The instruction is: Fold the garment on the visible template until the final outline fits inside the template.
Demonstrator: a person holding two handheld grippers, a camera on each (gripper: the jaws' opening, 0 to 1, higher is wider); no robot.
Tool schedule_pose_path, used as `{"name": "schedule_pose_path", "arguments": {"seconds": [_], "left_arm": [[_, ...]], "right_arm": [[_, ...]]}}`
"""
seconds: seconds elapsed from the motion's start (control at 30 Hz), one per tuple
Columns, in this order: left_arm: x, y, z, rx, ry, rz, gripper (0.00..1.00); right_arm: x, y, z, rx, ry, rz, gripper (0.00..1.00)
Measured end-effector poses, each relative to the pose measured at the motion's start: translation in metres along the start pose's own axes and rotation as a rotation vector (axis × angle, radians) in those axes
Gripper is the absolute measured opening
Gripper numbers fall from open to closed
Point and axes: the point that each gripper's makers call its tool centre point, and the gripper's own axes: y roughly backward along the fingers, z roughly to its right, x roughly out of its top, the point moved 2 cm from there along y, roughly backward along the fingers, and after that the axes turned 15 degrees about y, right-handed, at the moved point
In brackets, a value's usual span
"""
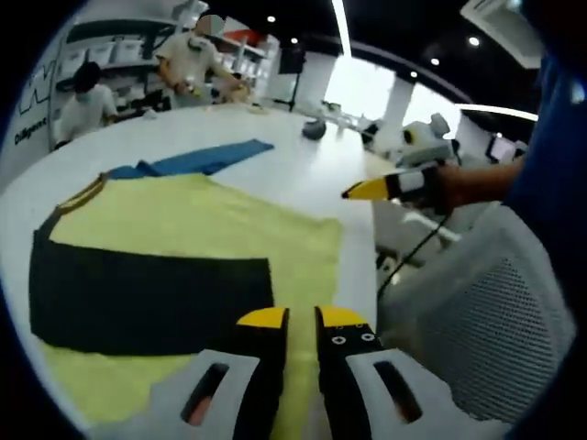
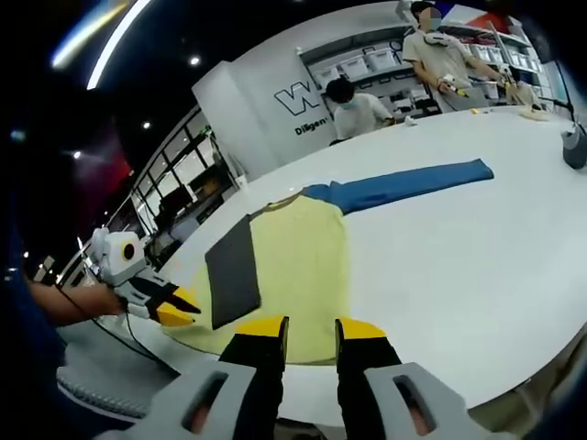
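Looking along the left gripper (image 1: 301, 316), I see its yellow-tipped jaws standing slightly apart with a narrow gap between them, holding nothing, low over the near edge of the yellow garment (image 1: 229, 229). The garment lies flat on the white counter (image 1: 303, 165), with a blue sleeve (image 1: 206, 158) stretching away from it toward the far side. A flat black template (image 1: 147, 298) lies across the near part of the yellow cloth, and a strip of yellow shows past its near edge. The other gripper (image 1: 353, 191) comes in from the right of this view, held by a hand (image 1: 454, 183) over the counter's edge, apart from the garment; I cannot tell from here how its jaws stand. A white mesh chair back (image 1: 477, 321) sits beside the counter on the right.

From the right gripper (image 2: 307, 330), the jaws rise open with a clear gap, clamped on nothing, just above the near hem of the garment (image 2: 303, 266). The sleeve (image 2: 413, 183) runs out to the right across the counter (image 2: 477, 266). The template (image 2: 234, 270) rests on the left side of the yellow cloth. The left gripper (image 2: 179, 307) appears at the left edge, its yellow tips close to the garment's corner beside the template.

Two people (image 2: 358, 105) stand at the far side of the counter, one handling something small. A dark round object (image 2: 575, 147) sits on the counter at far right. Shelving with white bins (image 2: 367, 64) lines the back wall.
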Motion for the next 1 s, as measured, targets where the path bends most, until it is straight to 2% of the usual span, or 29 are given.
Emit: {"name": "schedule_pose_path", "arguments": {"seconds": [0.1, 0.13, 0.17, 0.2, 0.3, 0.33, 0.43, 0.53, 0.63, 0.73, 0.8, 0.83, 0.93, 1.0], "left_arm": [[0.002, 0.005, 0.0, 0.02, 0.022, 0.018, 0.17], [0.003, 0.008, -0.003, 0.077, 0.03, 0.019, 0.19], [0.002, 0.011, -0.014, 0.144, 0.039, 0.017, 0.21], [0.003, 0.015, -0.019, 0.184, 0.049, 0.021, 0.26], [0.001, 0.025, -0.026, 0.262, 0.081, 0.006, 0.39], [0.002, 0.031, -0.028, 0.284, 0.085, 0.02, 0.42], [0.005, 0.043, -0.029, 0.313, 0.138, 0.047, 0.49], [0.009, 0.059, -0.029, 0.365, 0.17, 0.067, 0.6], [0.005, 0.071, -0.036, 0.411, 0.195, 0.069, 0.72], [0.003, 0.086, -0.044, 0.448, 0.229, 0.094, 0.74], [0.005, 0.091, -0.044, 0.463, 0.243, 0.1, 0.76], [0.001, 0.099, -0.049, 0.487, 0.259, 0.099, 0.77], [-0.003, 0.11, -0.056, 0.532, 0.293, 0.094, 0.85], [-0.002, 0.118, -0.056, 0.531, 0.294, 0.101, 0.86]], "right_arm": [[0.002, 0.0, 0.0, 0.002, -0.003, 0.006, 0.16], [0.002, -0.001, 0.0, 0.001, -0.002, 0.006, 0.16], [0.003, -0.001, 0.0, 0.001, -0.001, 0.007, 0.16], [0.004, -0.001, 0.003, -0.002, -0.003, 0.012, 0.16], [0.005, -0.002, 0.009, -0.014, -0.017, 0.023, 0.16], [0.007, -0.002, 0.012, -0.021, -0.023, 0.033, 0.16], [0.011, -0.003, 0.015, -0.03, -0.024, 0.045, 0.17], [0.022, -0.003, 0.031, -0.059, -0.045, 0.085, 0.17], [0.032, -0.004, 0.047, -0.091, -0.051, 0.114, 0.18], [0.044, -0.005, 0.058, -0.123, -0.069, 0.154, 0.18], [0.051, -0.006, 0.067, -0.154, -0.114, 0.189, 0.18], [0.057, -0.006, 0.073, -0.168, -0.133, 0.213, 0.19], [0.064, -0.008, 0.081, -0.188, -0.138, 0.212, 0.2], [0.073, -0.01, 0.102, -0.23, -0.148, 0.233, 0.22]]}}
